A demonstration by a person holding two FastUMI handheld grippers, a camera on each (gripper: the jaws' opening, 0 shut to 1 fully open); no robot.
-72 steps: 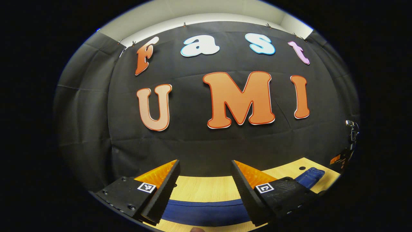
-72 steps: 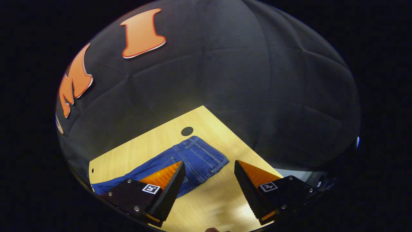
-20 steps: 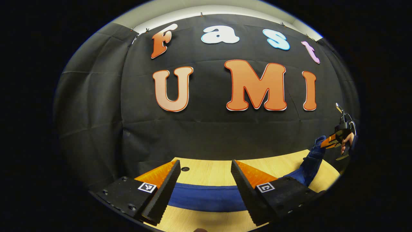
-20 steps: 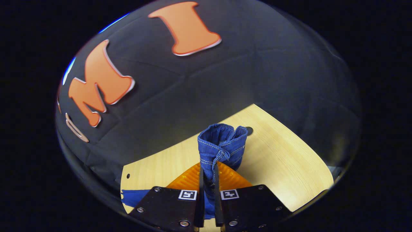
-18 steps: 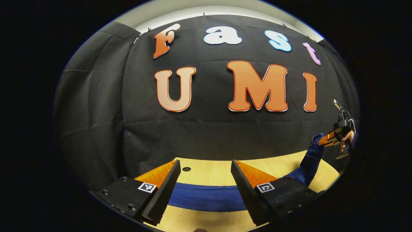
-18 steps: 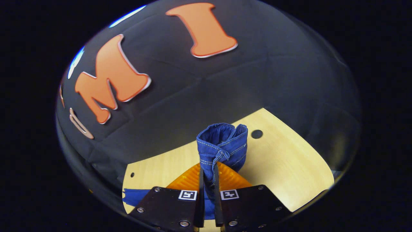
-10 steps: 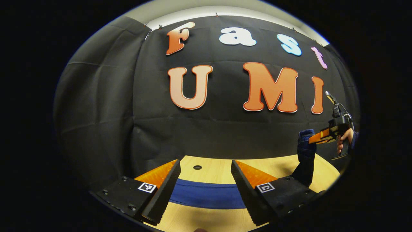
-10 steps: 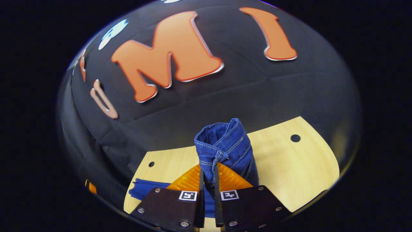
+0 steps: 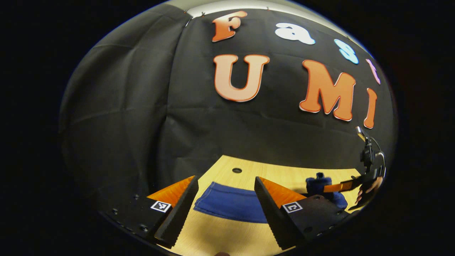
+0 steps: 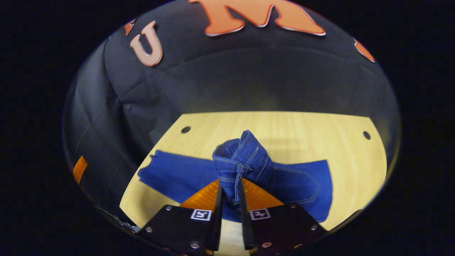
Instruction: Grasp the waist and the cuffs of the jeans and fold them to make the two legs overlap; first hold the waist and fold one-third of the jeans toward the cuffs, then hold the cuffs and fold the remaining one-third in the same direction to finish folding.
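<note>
In the left gripper view, the left claw hangs released, its two fingers spread wide above a pale wooden desk. Between and beyond those fingers lies the cuff end of the blue jeans, flat on the desk, with a small round hole in the wood just past it. Nothing stands between the claw and the cloth. Far to the right in this view, a hand holds the right claw low over the desk, with a bunch of denim at its tip.

The right gripper view gives what the other cannot: the right claw is clenched on the waist of the jeans, both fingers pressing a gathered fold that stands up above them. The rest of the jeans stretches flat across the desk behind, long axis running left to right, cuffs toward the left. Round holes mark the desk's far corners.
</note>
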